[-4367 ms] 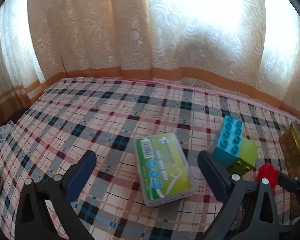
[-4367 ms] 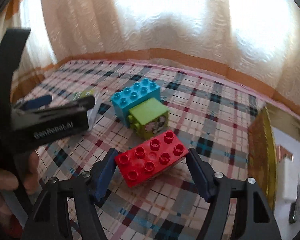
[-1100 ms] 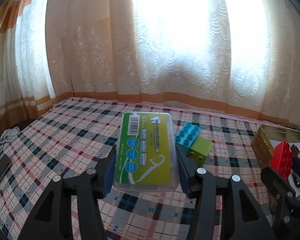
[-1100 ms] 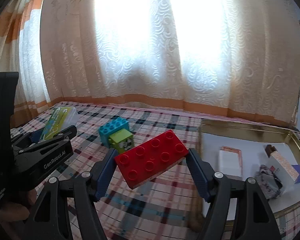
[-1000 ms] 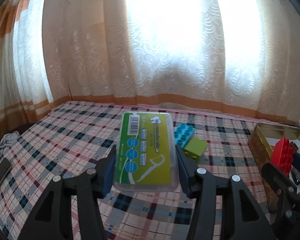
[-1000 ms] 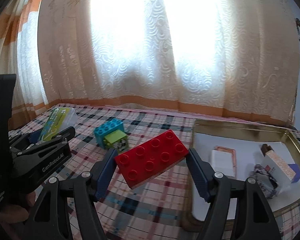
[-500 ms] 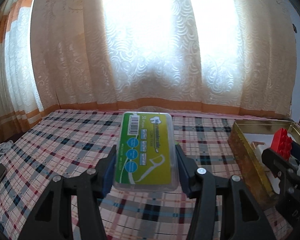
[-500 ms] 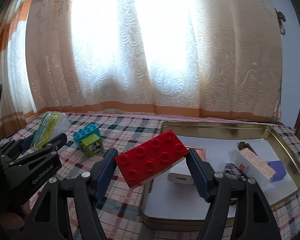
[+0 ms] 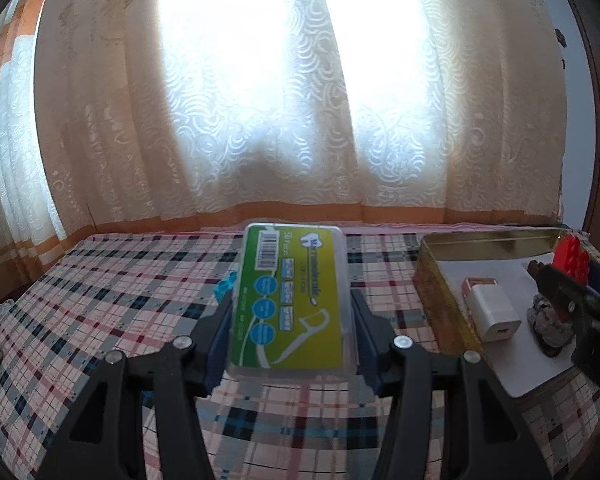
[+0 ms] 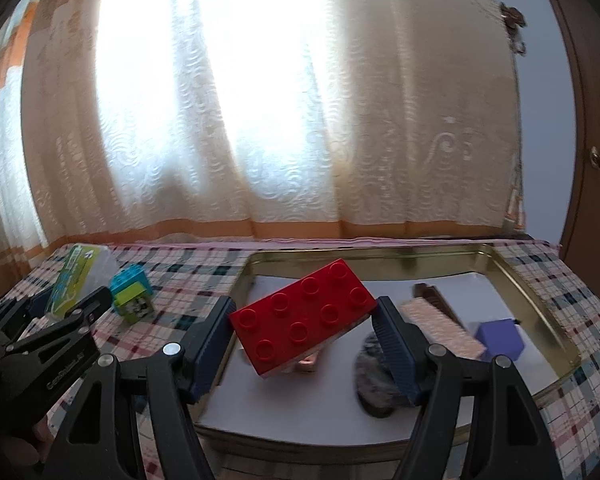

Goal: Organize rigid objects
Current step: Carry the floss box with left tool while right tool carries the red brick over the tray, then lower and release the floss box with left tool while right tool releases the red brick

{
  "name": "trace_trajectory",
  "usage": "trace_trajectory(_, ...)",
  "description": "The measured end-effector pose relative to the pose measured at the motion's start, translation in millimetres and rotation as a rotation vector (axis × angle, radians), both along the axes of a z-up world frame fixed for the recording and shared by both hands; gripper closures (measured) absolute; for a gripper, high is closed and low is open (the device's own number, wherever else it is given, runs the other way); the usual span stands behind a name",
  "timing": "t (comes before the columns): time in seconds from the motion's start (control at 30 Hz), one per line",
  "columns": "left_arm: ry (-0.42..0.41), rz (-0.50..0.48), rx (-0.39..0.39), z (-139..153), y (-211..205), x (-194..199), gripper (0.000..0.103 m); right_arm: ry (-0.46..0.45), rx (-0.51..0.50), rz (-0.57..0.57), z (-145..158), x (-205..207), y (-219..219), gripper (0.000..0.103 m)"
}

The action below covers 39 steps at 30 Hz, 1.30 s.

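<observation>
Right gripper (image 10: 302, 340) clamps red brick (image 10: 302, 314) above gold tin (image 10: 540, 300) left edge; left gripper (image 9: 290, 322) clamps floss-pick box (image 9: 292, 300) above plaid table (image 9: 100, 300).

A home is indicated by lace curtains (image 10: 228, 120), a plaid-covered tabletop (image 9: 100, 300), and a wooden door (image 10: 592, 140).

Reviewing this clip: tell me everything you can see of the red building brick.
The red building brick looks like glossy rigid plastic, a rectangular block with eight round studs in two rows of four. The right gripper holds it, jaws pressing its two short ends. It hangs tilted, its far end higher, above the gold tin tray. Only the jaws appear to touch it.
</observation>
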<state>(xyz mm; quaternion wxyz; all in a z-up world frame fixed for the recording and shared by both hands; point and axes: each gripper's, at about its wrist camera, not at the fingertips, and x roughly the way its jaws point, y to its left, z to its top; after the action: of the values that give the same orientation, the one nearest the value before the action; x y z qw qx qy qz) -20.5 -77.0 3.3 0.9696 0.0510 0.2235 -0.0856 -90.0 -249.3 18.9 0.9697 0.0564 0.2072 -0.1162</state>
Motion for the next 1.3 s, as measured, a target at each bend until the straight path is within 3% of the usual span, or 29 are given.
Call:
trace_trajectory(0.6, -0.018, -0.106, -0.070, 13.9, -49.0, -11.3, 0.050, -0.019, -0.025, -0.138, 3.5, -13.8, -58.6, 0.031)
trace_trajectory(1.3, 0.027, -0.226, -0.034, 5.1, -138.4, -13.5, 0.050, 0.026, -0.028, -0.318, 0.6, -14.9, -123.0, 0.031)
